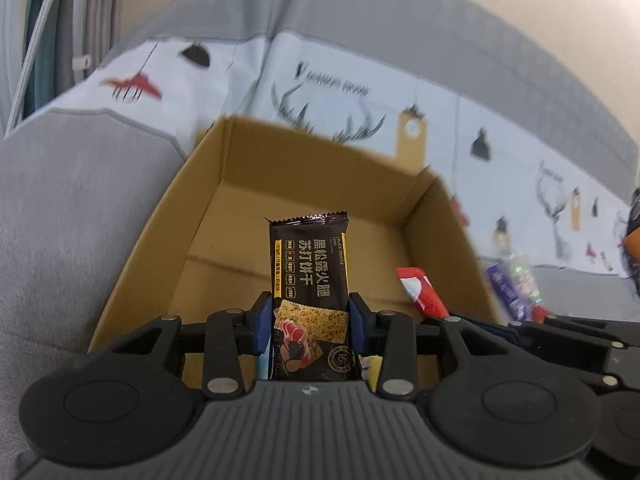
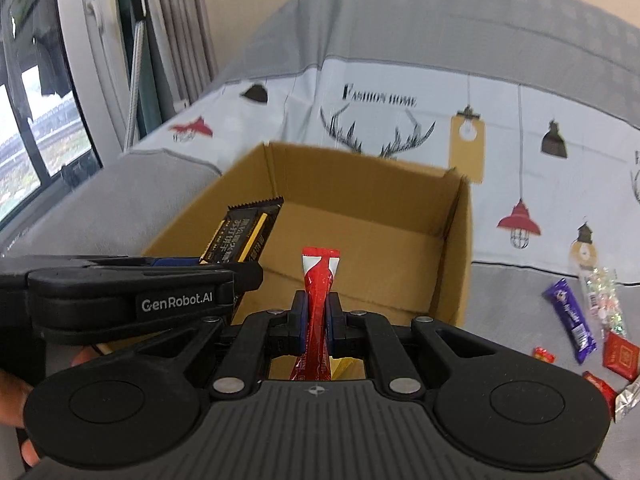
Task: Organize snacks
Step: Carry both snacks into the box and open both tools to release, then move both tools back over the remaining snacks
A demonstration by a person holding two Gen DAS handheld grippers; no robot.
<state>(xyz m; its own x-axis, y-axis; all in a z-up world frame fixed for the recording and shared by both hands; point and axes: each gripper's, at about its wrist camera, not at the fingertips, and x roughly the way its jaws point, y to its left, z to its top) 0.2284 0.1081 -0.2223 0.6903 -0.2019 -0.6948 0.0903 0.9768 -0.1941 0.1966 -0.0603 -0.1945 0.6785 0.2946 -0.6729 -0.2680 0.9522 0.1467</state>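
Observation:
My left gripper [image 1: 310,320] is shut on a dark cracker packet [image 1: 308,276] with gold lettering, held upright over the near part of an open cardboard box [image 1: 224,160]. That packet [image 2: 244,232] and the left gripper [image 2: 224,276] also show at the left of the right wrist view. My right gripper [image 2: 318,320] is shut on a thin red and white stick sachet [image 2: 318,292], which points forward over the box [image 2: 460,240]. The red sachet [image 1: 420,292] appears at the box's right wall in the left wrist view. The box floor looks bare.
The box sits on a grey sofa with a white printed cover [image 2: 380,100]. Loose snacks lie on the seat to the right: a purple bar [image 2: 570,320], a clear glittery packet [image 2: 604,296] and small red packets [image 2: 620,356]. A window [image 2: 36,120] is at far left. A hand [image 2: 16,396] holds the left gripper.

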